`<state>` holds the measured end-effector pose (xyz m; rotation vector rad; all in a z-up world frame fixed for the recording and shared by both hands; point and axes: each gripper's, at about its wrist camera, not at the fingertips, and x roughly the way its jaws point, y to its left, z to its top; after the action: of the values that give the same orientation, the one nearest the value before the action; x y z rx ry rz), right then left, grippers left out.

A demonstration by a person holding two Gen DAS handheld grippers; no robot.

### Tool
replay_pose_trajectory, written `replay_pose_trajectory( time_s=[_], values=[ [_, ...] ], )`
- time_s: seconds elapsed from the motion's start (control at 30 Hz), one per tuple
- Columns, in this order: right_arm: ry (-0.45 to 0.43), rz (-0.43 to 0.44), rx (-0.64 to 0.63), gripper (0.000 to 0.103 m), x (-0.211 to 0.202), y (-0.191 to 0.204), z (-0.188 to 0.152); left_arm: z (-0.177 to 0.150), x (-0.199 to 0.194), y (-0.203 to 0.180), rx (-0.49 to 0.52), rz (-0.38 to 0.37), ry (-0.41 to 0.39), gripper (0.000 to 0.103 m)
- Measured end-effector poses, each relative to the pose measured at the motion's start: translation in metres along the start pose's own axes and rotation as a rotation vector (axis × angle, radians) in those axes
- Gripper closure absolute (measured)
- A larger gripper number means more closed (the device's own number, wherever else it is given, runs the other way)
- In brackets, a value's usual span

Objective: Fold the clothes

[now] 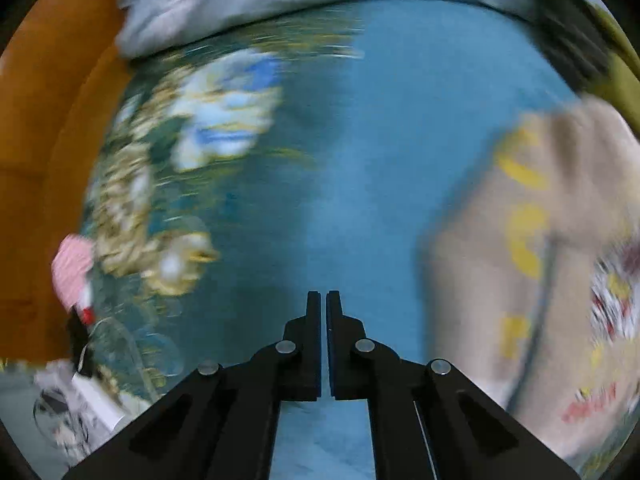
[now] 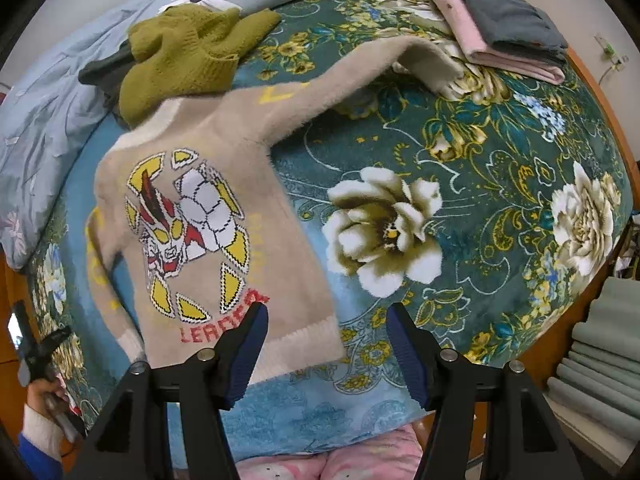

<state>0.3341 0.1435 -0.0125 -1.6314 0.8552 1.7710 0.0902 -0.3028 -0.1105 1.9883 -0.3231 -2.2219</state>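
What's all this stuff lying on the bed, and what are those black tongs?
Sweater: one, beige with a cartoon print, flat on the bedspread, one sleeve stretched out.
Knit: one, olive green, crumpled by the sweater's collar.
Dark garment: one, grey-black, partly under the knit.
Folded stack: two pieces, grey on pink, at the far corner.
Bedspread: one, teal with large cream flowers.
Quilt: one, pale blue with daisies, along the far edge.
Left gripper: black, shut, empty, above bare bedspread.
Right gripper: black with blue pads, open, above the sweater's hem.
Hand: one, holding the left gripper.
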Motion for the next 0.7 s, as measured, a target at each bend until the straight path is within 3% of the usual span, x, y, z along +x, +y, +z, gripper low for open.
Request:
replay_pose_trajectory(
  time_s=[0.07, 0.13, 0.2, 0.27, 0.37, 0.47, 0.63, 0.7],
  values=[
    [0.006, 0.006, 0.001, 0.038, 0.003, 0.003, 0.001, 0.008, 0.005, 0.020, -0.061, -0.073, 0.027, 0.101],
    [0.010, 0.009, 0.003, 0.038, 0.005, 0.006, 0.001, 0.007, -0.002, 0.019, -0.100, -0.166, 0.022, 0.091],
    [0.017, 0.009, 0.001, 0.038, 0.007, 0.009, 0.001, 0.007, -0.009, 0.003, -0.092, -0.256, 0.003, 0.050],
    [0.022, 0.009, -0.004, 0.038, 0.008, 0.013, 0.000, 0.003, -0.013, -0.023, -0.042, -0.335, -0.010, 0.046],
    [0.018, 0.009, -0.012, 0.038, 0.007, 0.018, 0.000, -0.004, -0.012, -0.071, 0.072, -0.372, 0.022, 0.044],
    [0.013, 0.000, -0.017, 0.037, 0.004, 0.018, -0.002, -0.015, -0.006, -0.114, 0.185, -0.349, 0.050, 0.040],
    [0.023, -0.015, 0.014, 0.037, 0.005, 0.010, -0.006, -0.043, 0.010, -0.168, 0.434, -0.082, 0.060, 0.040],
    [0.026, -0.016, 0.023, 0.037, 0.005, 0.008, -0.006, -0.050, 0.012, -0.167, 0.464, -0.020, 0.048, 0.040]
  ],
)
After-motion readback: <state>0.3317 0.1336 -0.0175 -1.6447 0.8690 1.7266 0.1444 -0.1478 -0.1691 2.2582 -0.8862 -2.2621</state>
